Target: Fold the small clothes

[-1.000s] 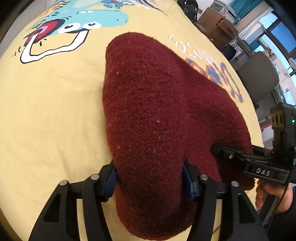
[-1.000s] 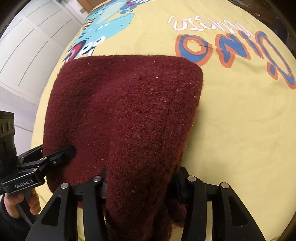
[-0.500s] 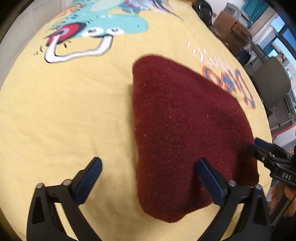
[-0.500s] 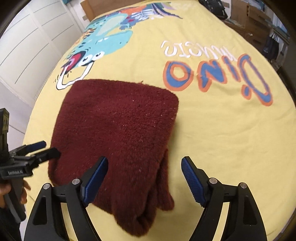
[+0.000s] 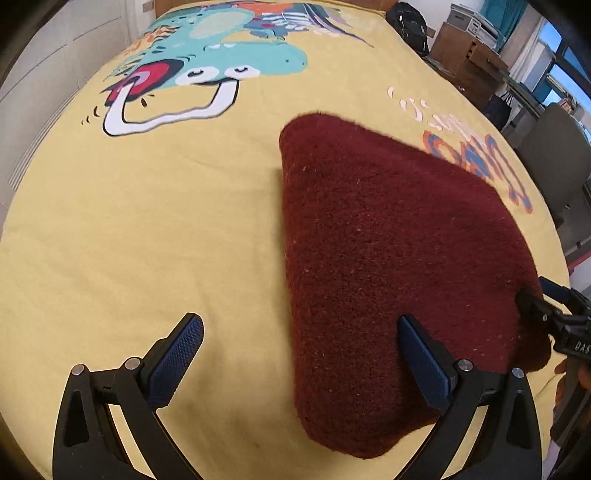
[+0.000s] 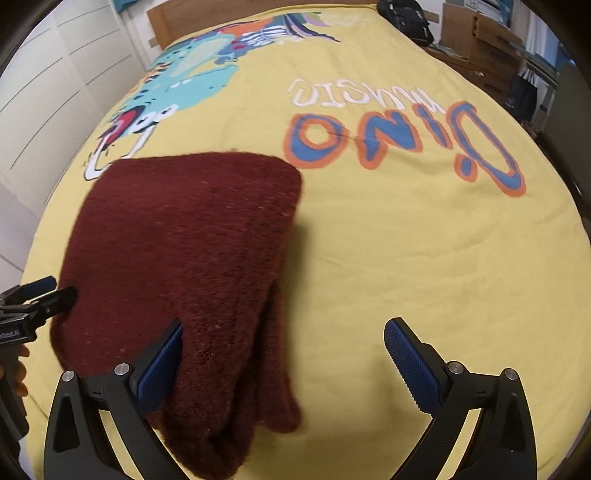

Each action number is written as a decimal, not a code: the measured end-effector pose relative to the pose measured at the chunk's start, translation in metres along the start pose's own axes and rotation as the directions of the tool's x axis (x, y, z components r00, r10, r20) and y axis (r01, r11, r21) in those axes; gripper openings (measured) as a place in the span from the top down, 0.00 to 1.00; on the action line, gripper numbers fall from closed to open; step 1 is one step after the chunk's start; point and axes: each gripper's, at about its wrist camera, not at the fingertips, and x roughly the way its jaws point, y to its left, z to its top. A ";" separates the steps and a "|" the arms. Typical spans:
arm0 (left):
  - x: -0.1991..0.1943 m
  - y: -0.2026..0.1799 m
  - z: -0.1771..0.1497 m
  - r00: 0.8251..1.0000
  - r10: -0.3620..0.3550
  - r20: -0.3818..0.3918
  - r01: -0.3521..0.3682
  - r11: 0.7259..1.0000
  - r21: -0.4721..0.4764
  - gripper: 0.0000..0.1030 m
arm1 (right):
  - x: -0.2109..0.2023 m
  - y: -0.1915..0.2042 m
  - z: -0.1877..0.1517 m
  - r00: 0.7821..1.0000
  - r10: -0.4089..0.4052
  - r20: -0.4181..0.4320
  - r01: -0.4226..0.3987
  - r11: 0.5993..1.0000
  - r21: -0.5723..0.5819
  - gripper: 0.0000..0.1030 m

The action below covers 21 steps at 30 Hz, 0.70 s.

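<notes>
A folded dark red fleece garment (image 5: 388, 277) lies flat on the yellow dinosaur-print bedspread (image 5: 147, 229). My left gripper (image 5: 301, 354) is open and empty, with its right finger over the garment's near left corner. In the right wrist view the garment (image 6: 192, 258) lies left of centre with layered folds along its right edge. My right gripper (image 6: 282, 354) is open and empty above the garment's near right corner. Each gripper shows at the edge of the other's view: the right one (image 5: 554, 314), the left one (image 6: 33, 306).
The bedspread carries a teal dinosaur print (image 5: 207, 70) and "Dino" lettering (image 6: 406, 136). A grey chair (image 5: 554, 162), cardboard boxes (image 5: 469, 55) and a black bag (image 6: 406, 18) stand beyond the bed's far and right edges. White wardrobe doors (image 6: 55, 74) are at left.
Both grippers let go of the garment, opened wide and drew back. The garment dropped flat on the bedspread.
</notes>
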 end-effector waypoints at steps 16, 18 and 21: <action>-0.023 0.001 -0.003 0.999 -0.002 0.053 0.001 1.000 0.008 0.01 | -0.022 -0.006 -0.005 0.998 0.046 0.032 -0.046 0.999 0.023 0.00; -0.041 0.000 -0.003 0.995 0.051 0.086 -0.051 0.999 0.002 0.01 | -0.043 -0.002 -0.005 0.997 0.022 0.070 -0.023 1.000 0.018 0.00; -0.073 0.000 -0.007 0.988 0.064 0.138 -0.061 0.998 -0.023 0.01 | -0.076 0.001 -0.009 0.992 -0.015 0.123 0.015 1.000 0.003 0.00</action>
